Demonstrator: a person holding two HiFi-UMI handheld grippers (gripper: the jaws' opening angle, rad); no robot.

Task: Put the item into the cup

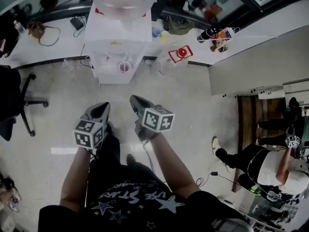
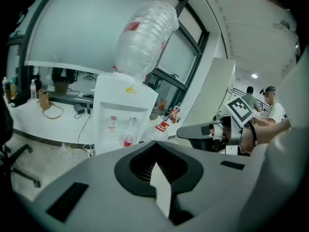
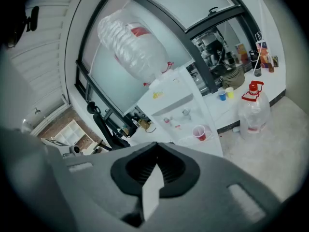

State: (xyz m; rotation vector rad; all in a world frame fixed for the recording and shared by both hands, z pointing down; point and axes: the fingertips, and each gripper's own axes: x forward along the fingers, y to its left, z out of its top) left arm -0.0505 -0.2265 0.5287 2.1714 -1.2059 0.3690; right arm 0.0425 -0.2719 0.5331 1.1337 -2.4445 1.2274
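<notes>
A red cup [image 1: 124, 66] stands in the tap recess of a white water dispenser [image 1: 116, 30]; it also shows in the left gripper view [image 2: 129, 139] and the right gripper view [image 3: 199, 132]. My left gripper [image 1: 100, 109] and right gripper [image 1: 137, 102] are held side by side above the floor, well short of the dispenser and pointing toward it. Both are shut, jaws pressed together with only a pale sliver at the seam [image 2: 155, 154] [image 3: 155, 154]. I see no separate item to put in the cup. The right gripper [image 2: 200, 129] appears at the right of the left gripper view.
A big clear bottle [image 2: 145, 37] tops the dispenser. A plastic jug with a red cap [image 1: 179, 54] stands on the floor to its right. An office chair [image 1: 14, 105] is at the left, and a seated person [image 1: 270, 166] at the right. Cables lie on the floor.
</notes>
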